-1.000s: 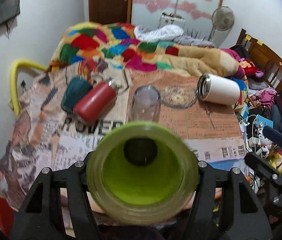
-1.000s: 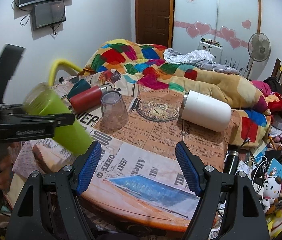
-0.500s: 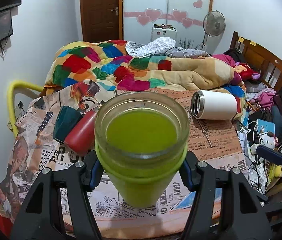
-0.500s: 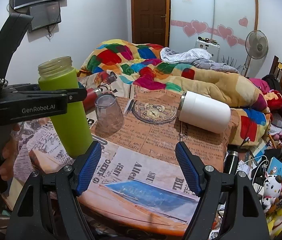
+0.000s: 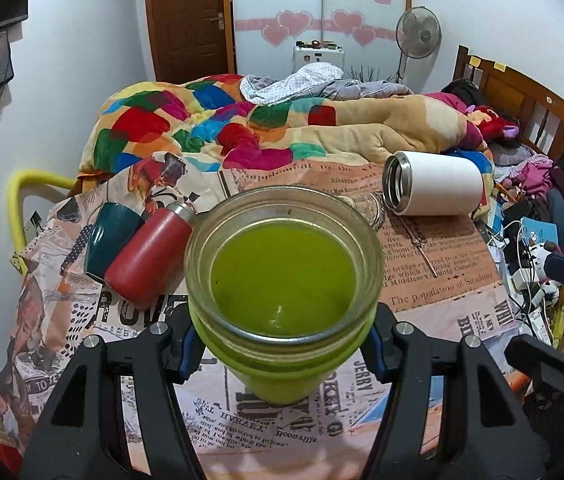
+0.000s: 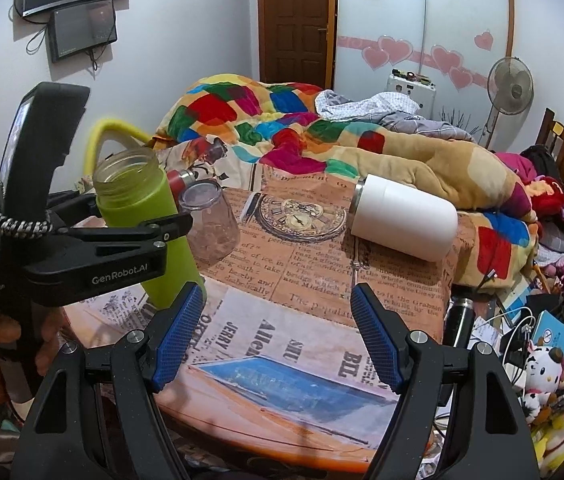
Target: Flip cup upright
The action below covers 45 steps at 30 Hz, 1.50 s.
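My left gripper (image 5: 282,352) is shut on a green cup (image 5: 283,280), which stands upright with its open mouth up and its base on or just above the newspaper-print table (image 5: 421,312). The right wrist view shows the same green cup (image 6: 142,216) held by the left gripper (image 6: 178,226) at the table's left. My right gripper (image 6: 276,336) is open and empty over the table's front part, to the right of the cup.
A clear glass (image 6: 210,224) stands upside down behind the green cup. A white cup (image 6: 401,220) lies on its side at the back right. A red bottle (image 5: 146,260) and a dark teal cup (image 5: 108,236) lie at the left. A bed with blankets (image 6: 321,140) lies beyond.
The left gripper turned the green cup from lying tilted with its mouth toward the camera to upright, then lowered it to the table. The right gripper stayed still.
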Each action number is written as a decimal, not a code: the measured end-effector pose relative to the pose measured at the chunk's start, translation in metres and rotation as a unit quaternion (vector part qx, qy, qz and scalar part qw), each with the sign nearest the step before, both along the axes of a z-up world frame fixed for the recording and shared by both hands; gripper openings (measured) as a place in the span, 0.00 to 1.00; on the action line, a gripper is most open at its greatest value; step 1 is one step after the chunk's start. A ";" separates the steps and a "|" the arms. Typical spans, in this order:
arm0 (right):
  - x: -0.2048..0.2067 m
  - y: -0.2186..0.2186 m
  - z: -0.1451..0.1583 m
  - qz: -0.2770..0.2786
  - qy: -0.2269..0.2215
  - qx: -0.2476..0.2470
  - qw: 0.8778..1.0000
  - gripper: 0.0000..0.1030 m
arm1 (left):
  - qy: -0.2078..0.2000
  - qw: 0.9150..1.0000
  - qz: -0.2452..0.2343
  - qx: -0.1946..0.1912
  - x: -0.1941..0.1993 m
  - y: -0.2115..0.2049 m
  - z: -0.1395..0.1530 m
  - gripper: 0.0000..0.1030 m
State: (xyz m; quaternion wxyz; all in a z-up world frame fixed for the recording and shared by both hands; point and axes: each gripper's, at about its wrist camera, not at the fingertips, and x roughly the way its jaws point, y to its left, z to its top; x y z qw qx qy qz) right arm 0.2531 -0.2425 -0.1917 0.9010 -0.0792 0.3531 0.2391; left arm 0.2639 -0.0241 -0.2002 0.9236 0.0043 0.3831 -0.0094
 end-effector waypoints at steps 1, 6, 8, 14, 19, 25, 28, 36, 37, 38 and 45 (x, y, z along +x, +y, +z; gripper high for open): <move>0.000 0.000 0.000 0.000 0.000 0.000 1.000 0.72 | 0.002 1.000 -0.002 0.001 0.000 0.000 0.000 0.61; -0.003 -0.003 0.006 -0.005 -0.002 0.008 1.000 0.72 | 0.027 1.000 -0.012 -0.002 0.002 0.003 0.004 0.61; -0.006 -0.005 0.012 -0.006 -0.007 0.012 1.000 0.71 | 0.037 0.999 -0.016 -0.011 0.000 0.006 0.011 0.61; -0.030 -0.011 0.046 -0.008 -0.044 0.035 0.998 0.71 | 0.011 0.998 -0.033 -0.048 -0.036 0.017 0.054 0.63; -0.060 -0.019 0.088 -0.014 -0.098 0.069 0.993 0.71 | -0.072 0.995 -0.047 -0.053 -0.095 0.021 0.116 0.65; -0.103 -0.031 0.135 -0.013 -0.158 0.133 0.978 0.71 | -0.190 0.980 -0.044 -0.041 -0.176 0.020 0.176 0.70; -0.125 -0.035 0.151 -0.009 -0.182 0.158 0.970 0.71 | -0.242 0.969 -0.032 -0.034 -0.213 0.018 0.195 0.74; -0.161 -0.032 0.163 -0.009 -0.223 0.179 0.958 0.73 | -0.311 0.950 0.009 -0.034 -0.272 0.021 0.206 0.89; -0.163 -0.031 0.163 -0.010 -0.225 0.179 0.958 0.75 | -0.314 0.949 0.013 -0.034 -0.274 0.021 0.206 0.91; -0.165 -0.030 0.162 -0.013 -0.228 0.176 0.957 0.79 | -0.316 0.948 0.017 -0.033 -0.275 0.021 0.205 0.93; -0.172 -0.025 0.157 -0.032 -0.243 0.151 0.958 1.00 | -0.325 0.945 0.031 -0.020 -0.278 0.019 0.201 1.00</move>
